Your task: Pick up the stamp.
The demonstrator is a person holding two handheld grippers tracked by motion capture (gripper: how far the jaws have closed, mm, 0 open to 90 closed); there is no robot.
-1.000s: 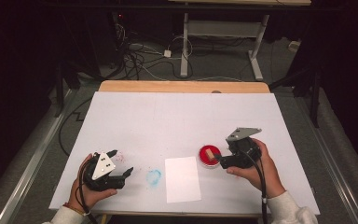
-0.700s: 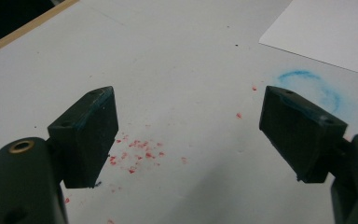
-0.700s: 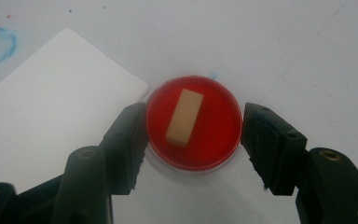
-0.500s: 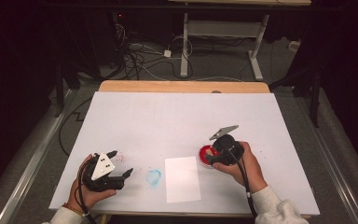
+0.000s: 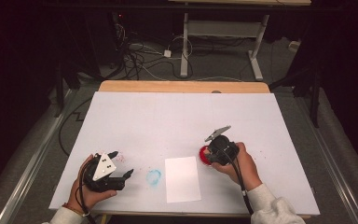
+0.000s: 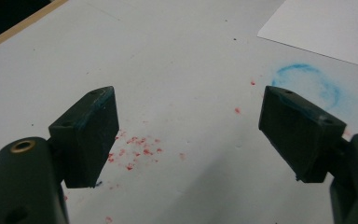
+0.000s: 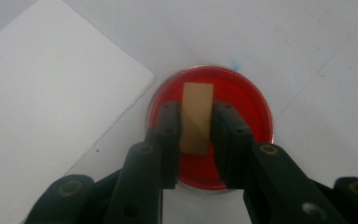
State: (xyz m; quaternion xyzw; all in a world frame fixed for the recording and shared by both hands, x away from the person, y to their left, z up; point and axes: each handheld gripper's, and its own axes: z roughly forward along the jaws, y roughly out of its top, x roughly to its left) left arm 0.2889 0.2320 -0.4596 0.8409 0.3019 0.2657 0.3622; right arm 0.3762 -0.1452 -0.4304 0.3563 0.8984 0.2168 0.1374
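1. Nearest the person: left gripper point(image 5: 116, 170) rests low at the near-left of the table point(image 5: 177, 112), jaws spread wide, nothing between them. Left gripper view shows bare tabletop with red specks point(image 6: 137, 151) between the jaws.
2. Just past it, a faint blue ring smudge point(image 5: 154, 177) on the tabletop, then a blank white sheet of paper point(image 5: 182, 178) lying flat beside it.
3. Right of the sheet: right gripper point(image 7: 196, 128) has just been closing and is now clamped on a small tan block point(image 7: 196, 117), a pad on each long side. The right hand point(image 5: 242, 163) holds it tilted down.
4. The block stands upright in a shallow round red dish point(image 7: 249, 100), the dish sitting just beside the sheet's corner, not on it.
5. Handling, my guess: the block looks light and stiff, maybe wood or sponge, can't tell. The flat sides give a good grip; the mid-height hold is right. The wet red coating may make its bottom slippery and drippy.
6. The dish looks light, thin and clear-walled; it could slide or tip if the block drags.
7. Far side: the table's wooden edge point(image 5: 182, 87), then floor cables point(image 5: 140, 51).
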